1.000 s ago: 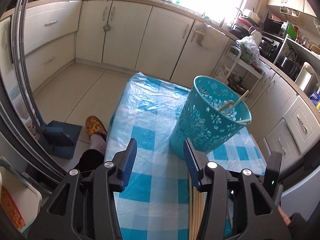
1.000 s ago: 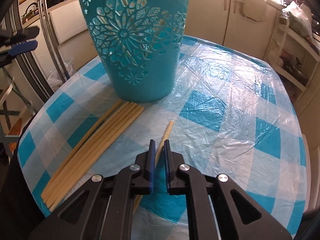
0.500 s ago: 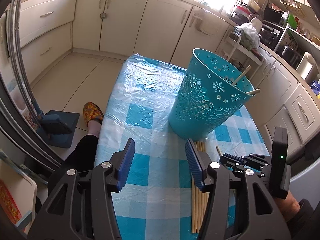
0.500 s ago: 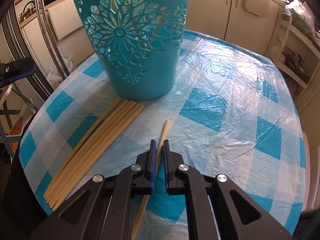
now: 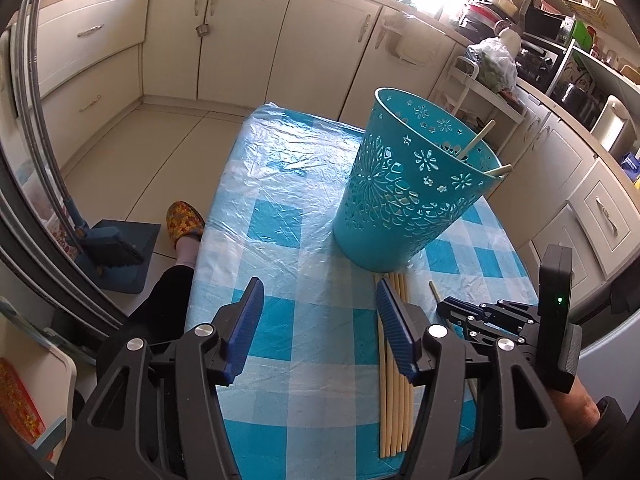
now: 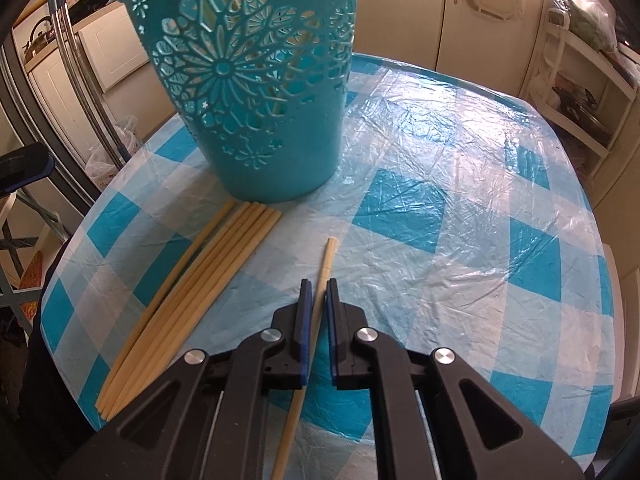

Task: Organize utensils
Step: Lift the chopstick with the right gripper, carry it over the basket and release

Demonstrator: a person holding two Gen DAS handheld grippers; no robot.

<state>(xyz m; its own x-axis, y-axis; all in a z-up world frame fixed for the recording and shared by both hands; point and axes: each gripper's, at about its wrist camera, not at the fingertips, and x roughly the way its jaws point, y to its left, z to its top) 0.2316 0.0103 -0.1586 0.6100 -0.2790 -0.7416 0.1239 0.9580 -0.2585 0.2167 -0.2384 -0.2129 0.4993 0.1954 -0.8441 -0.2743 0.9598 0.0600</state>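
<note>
right gripper (image 6: pixel 316 300): low, level, clamping single chopstick (image 6: pixel 325 264) | left gripper (image 5: pixel 318 324): raised, released | basket (image 6: pixel 256 92): 11 o'clock

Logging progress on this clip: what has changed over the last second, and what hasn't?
The right gripper has slid forward along the single chopstick, its jaws narrowing around it; a firm grip cannot be confirmed. The left gripper has risen and pulled back, staying open and empty. The bundle of chopsticks, the teal basket and the two chopsticks already inside have not moved.
</note>
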